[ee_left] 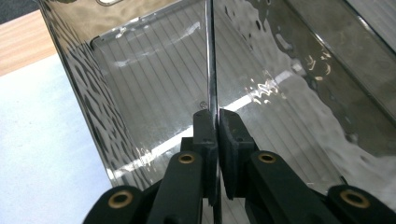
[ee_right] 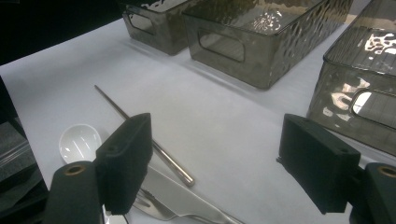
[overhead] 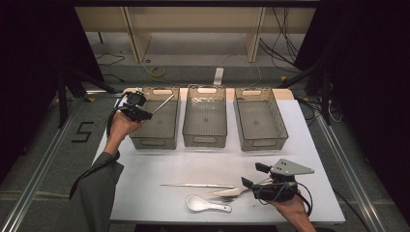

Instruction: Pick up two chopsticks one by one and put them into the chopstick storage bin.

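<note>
White spoon (overhead: pixel 208 204), knife (overhead: pixel 231 192), fork (overhead: pixel 232 197), second chopstick (overhead: pixel 196 185) left unsorted by wide-open right gripper (overhead: pixel 252 175); left gripper (overhead: pixel 146 115) clamped on chopstick (overhead: pixel 164 105) over left bin (overhead: pixel 148 142).

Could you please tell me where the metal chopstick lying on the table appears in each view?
High view: the loose chopstick lies low centre, above the white spoon.
Left gripper view: not in it.
Right gripper view: the chopstick runs diagonally at left centre.
Shared landmark: the spoon, beside it.
</note>
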